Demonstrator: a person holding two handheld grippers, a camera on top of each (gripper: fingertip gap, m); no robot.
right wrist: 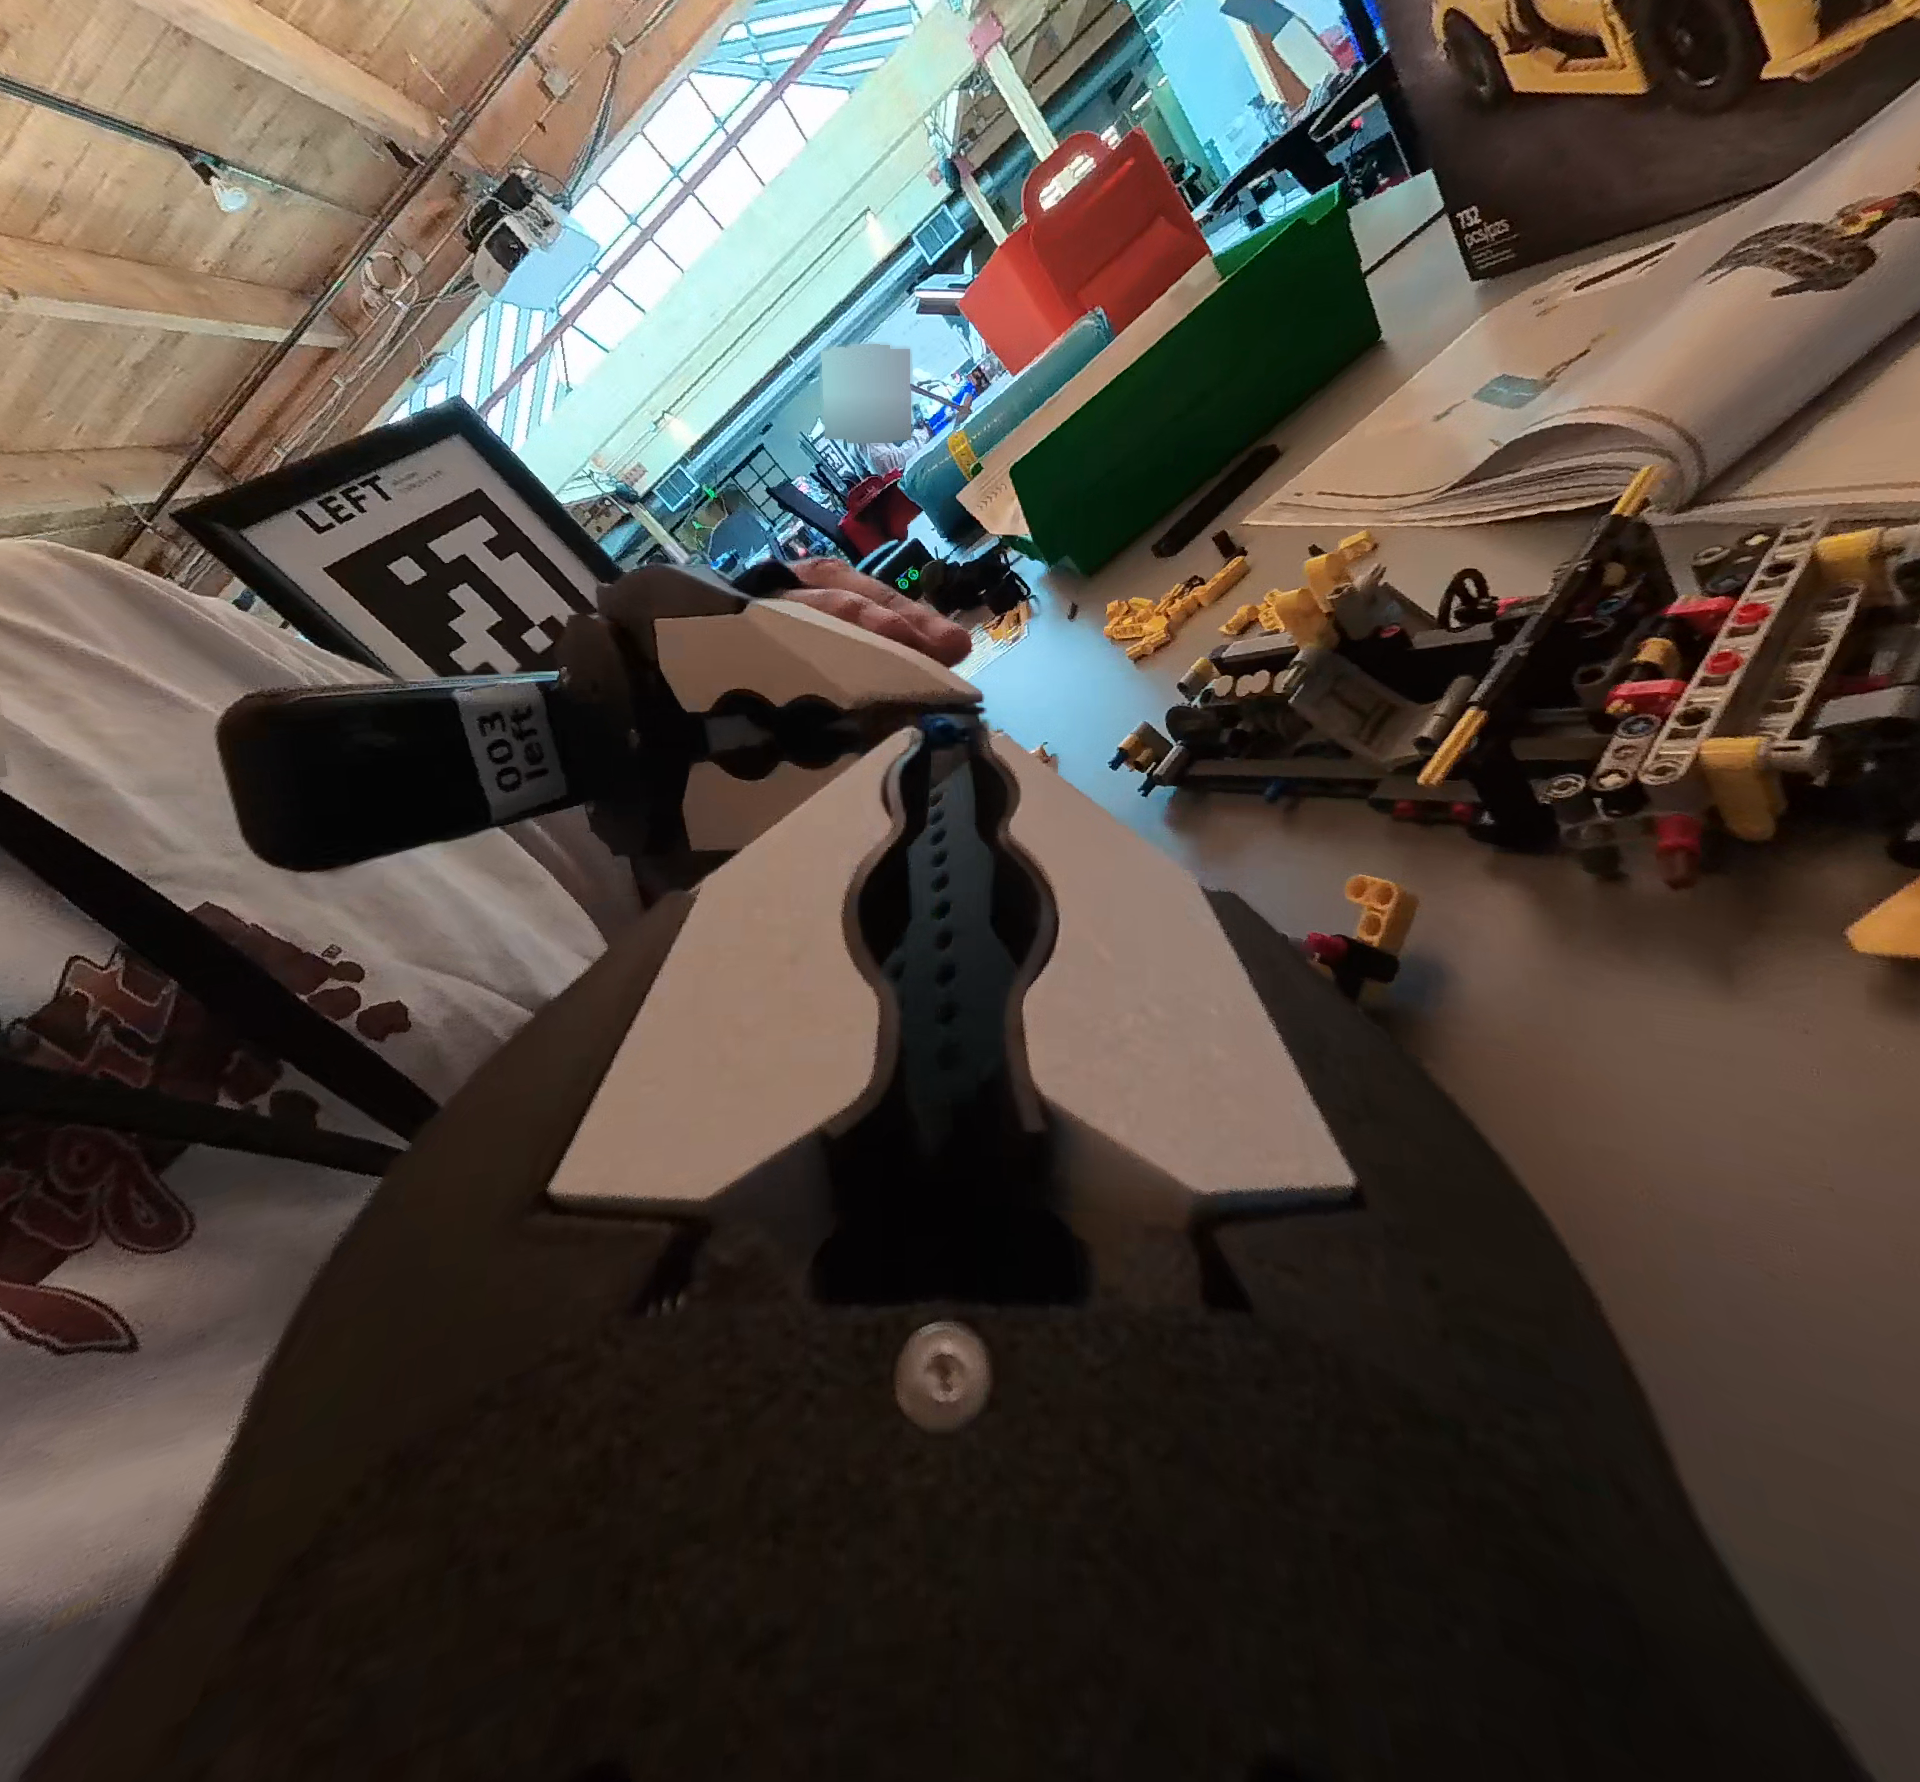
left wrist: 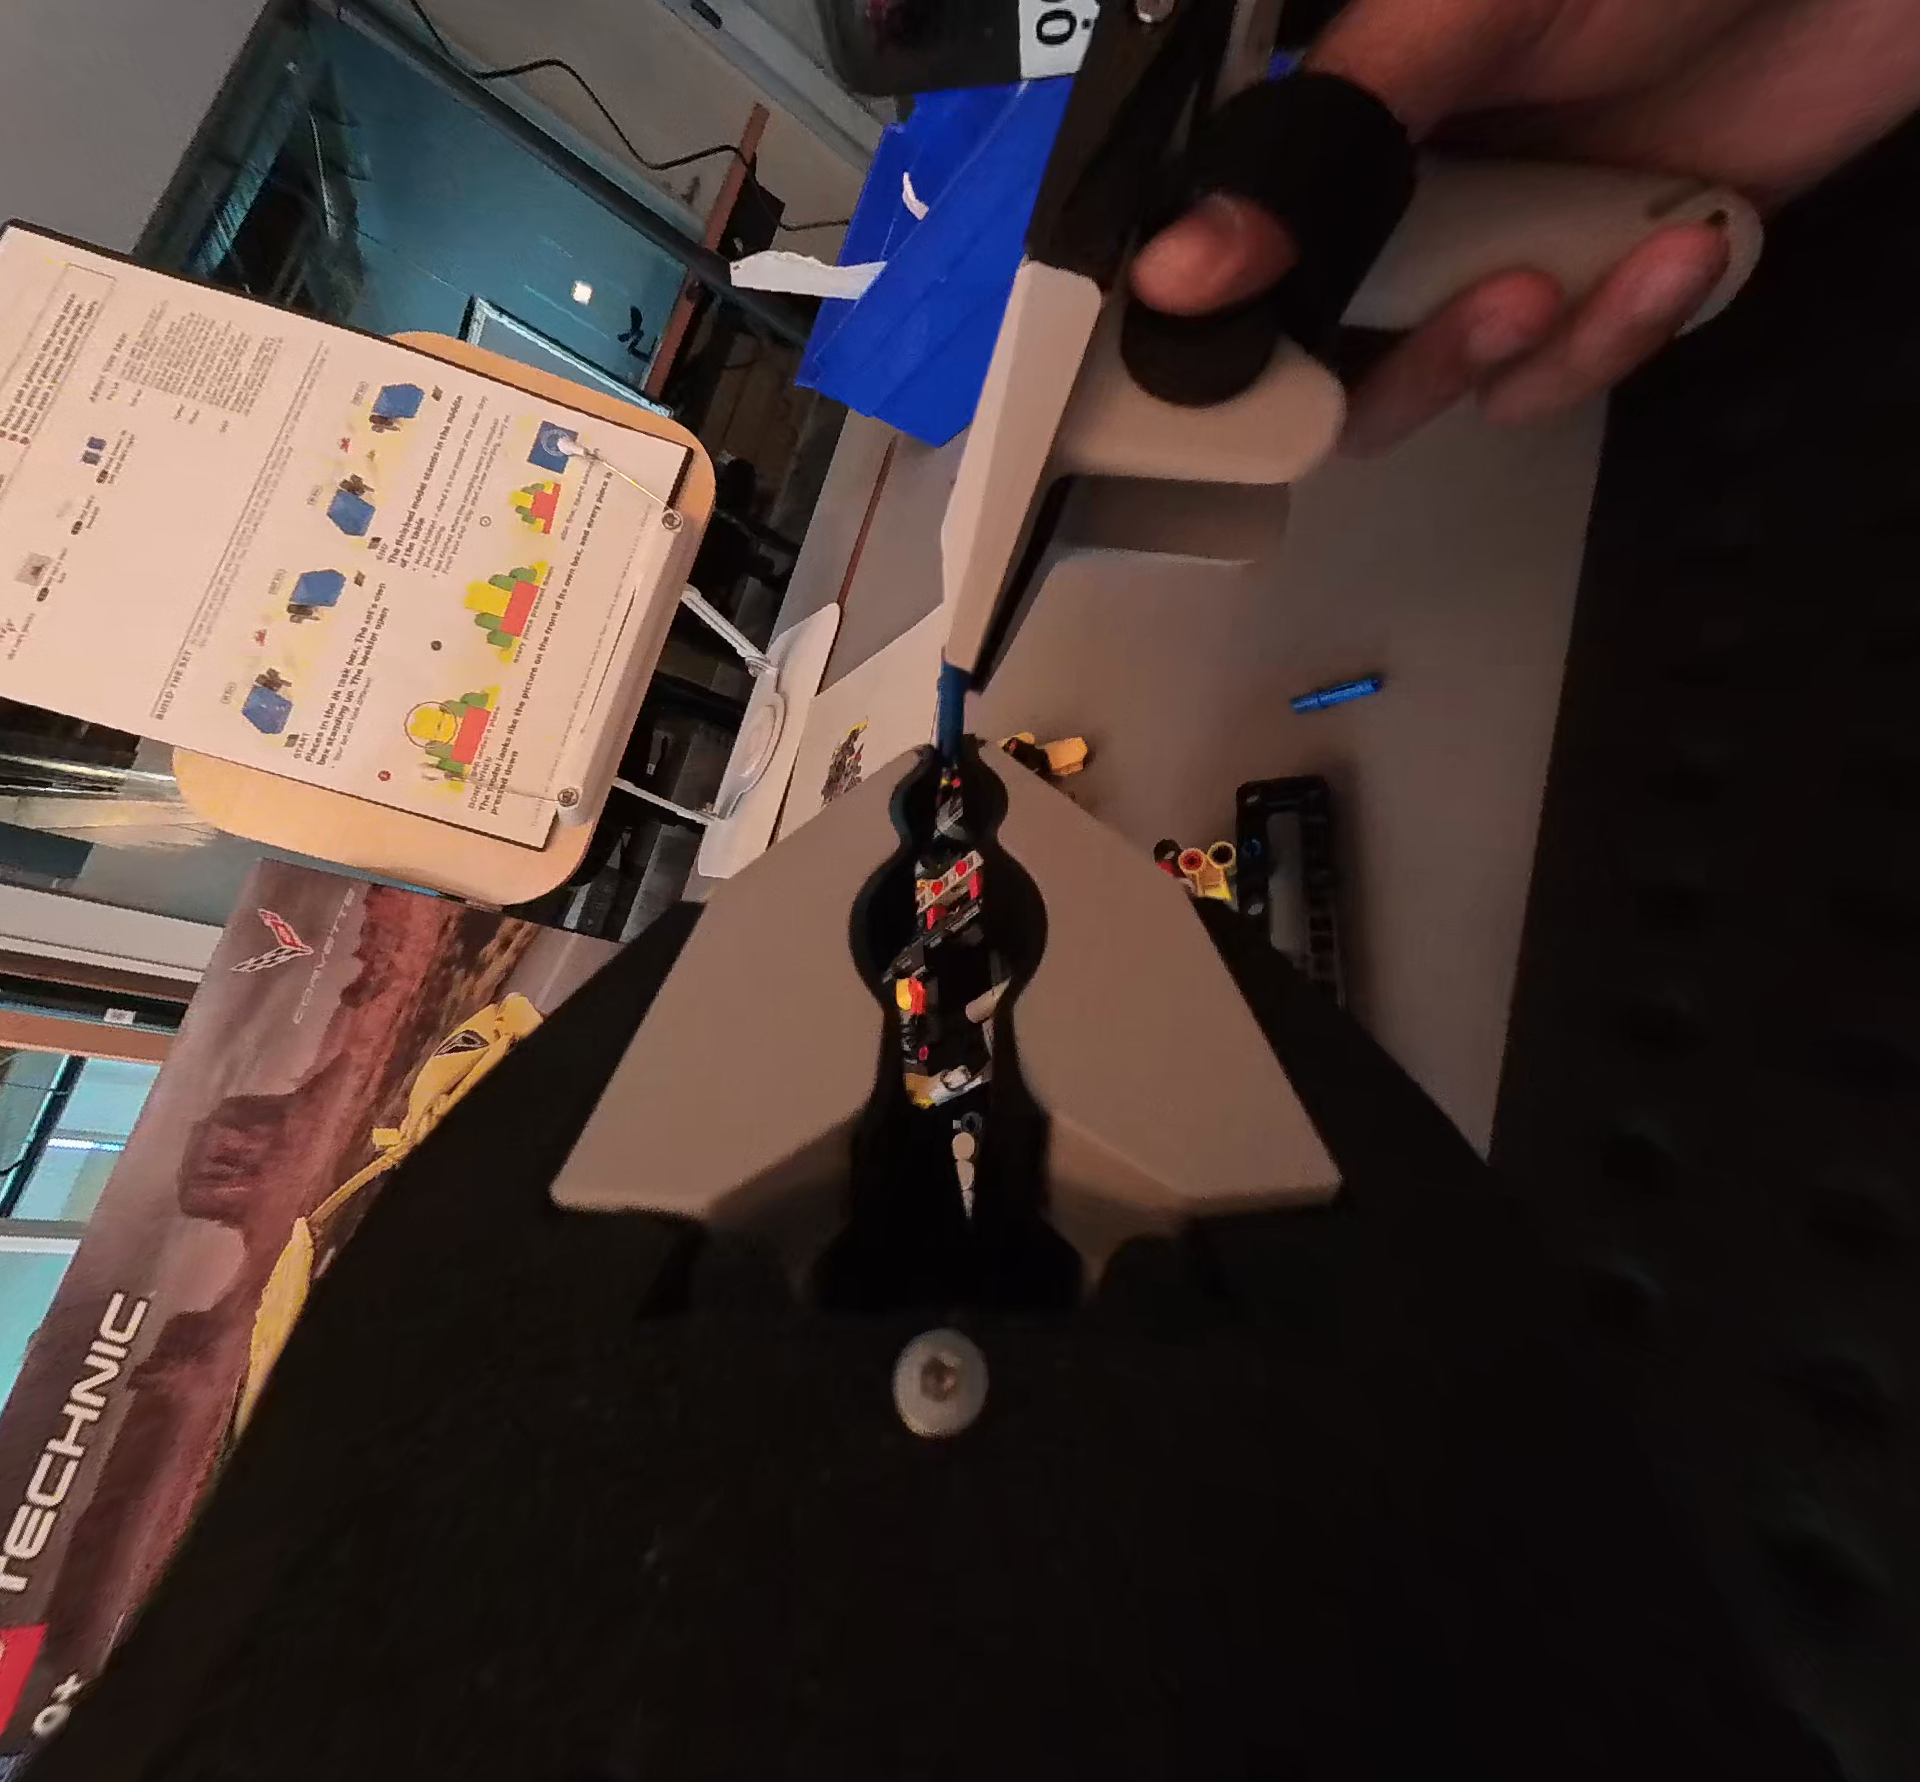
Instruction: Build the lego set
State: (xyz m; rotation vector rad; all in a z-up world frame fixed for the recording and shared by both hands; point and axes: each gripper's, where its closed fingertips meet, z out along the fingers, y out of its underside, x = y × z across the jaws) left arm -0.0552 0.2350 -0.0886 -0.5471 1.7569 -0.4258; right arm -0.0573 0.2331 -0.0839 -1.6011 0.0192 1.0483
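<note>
My right gripper [right wrist: 951, 745] is shut on a dark blue holed beam [right wrist: 940, 911], which runs lengthwise between its fingers. My left gripper [left wrist: 951, 761] is shut, tip to tip with the right one, and pinches what looks like a small blue pin [right wrist: 940, 727] at the beam's far end. In the left wrist view the right gripper [left wrist: 961, 662] comes down from the upper right in a hand, with the blue beam end [left wrist: 951, 706] sticking out of it. The half-built black, grey and yellow chassis [right wrist: 1507, 693] lies on the table to the right.
An open instruction booklet [right wrist: 1558, 402] and the set's box [right wrist: 1662, 70] lie behind the chassis. Loose yellow pieces [right wrist: 1174, 610], a yellow connector [right wrist: 1380, 906], a blue pin [left wrist: 1335, 693] and a black frame [left wrist: 1288, 859] lie on the table. Green [right wrist: 1195, 402], red [right wrist: 1091, 246] and blue [left wrist: 935, 278] bins stand farther back. Only a small space, under 4 cm, lies between the two pairs of fingers.
</note>
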